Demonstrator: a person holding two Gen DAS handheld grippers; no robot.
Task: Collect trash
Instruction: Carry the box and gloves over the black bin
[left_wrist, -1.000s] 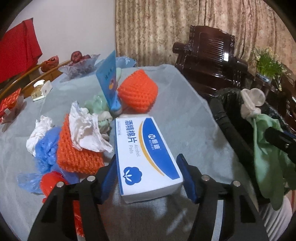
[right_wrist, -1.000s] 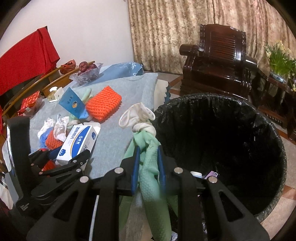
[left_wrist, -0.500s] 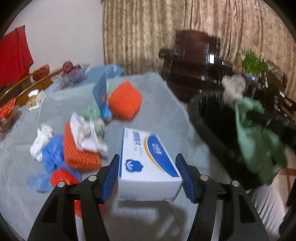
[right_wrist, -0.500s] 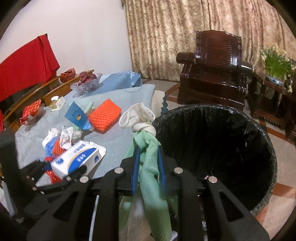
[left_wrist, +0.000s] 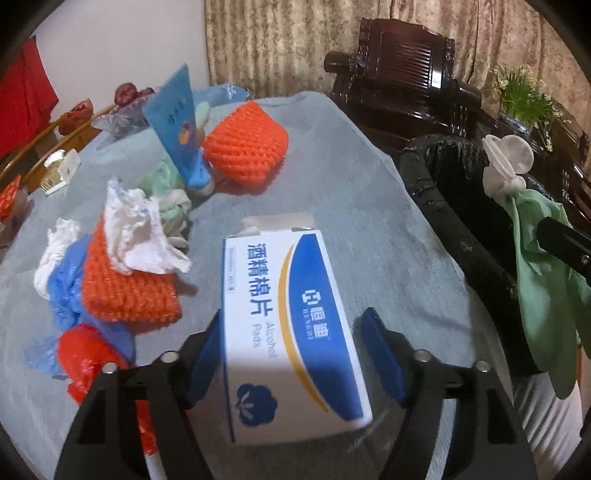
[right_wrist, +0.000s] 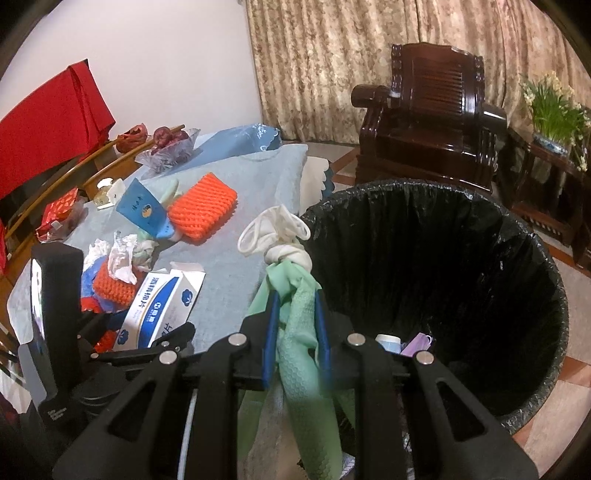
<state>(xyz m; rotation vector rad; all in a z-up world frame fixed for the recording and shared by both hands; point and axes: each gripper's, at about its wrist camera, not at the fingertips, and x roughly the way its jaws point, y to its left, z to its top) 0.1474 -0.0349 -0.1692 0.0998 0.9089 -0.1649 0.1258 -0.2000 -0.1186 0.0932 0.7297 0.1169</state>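
Observation:
My left gripper (left_wrist: 295, 354) is shut on a white and blue alcohol pads box (left_wrist: 291, 325), held a little above the grey-clothed table (left_wrist: 376, 221); the box also shows in the right wrist view (right_wrist: 162, 306). My right gripper (right_wrist: 295, 321) is shut on a green rubber glove (right_wrist: 299, 354) with a knotted white cuff (right_wrist: 277, 236), held at the near left rim of the black-lined trash bin (right_wrist: 443, 280). The glove (left_wrist: 543, 266) and bin (left_wrist: 454, 221) show at the right of the left wrist view.
On the table lie two orange foam nets (left_wrist: 247, 144) (left_wrist: 125, 288), a blue tube (left_wrist: 177, 122), crumpled white tissue (left_wrist: 136, 232), blue plastic (left_wrist: 66, 291) and a red bag (left_wrist: 81, 354). A dark wooden armchair (right_wrist: 432, 110) stands behind the bin. A potted plant (right_wrist: 554, 107) stands at right.
My left gripper has lifted the box off the table and tilted it, drawing back toward the trash pile. My right gripper with the glove has stayed at the bin rim.

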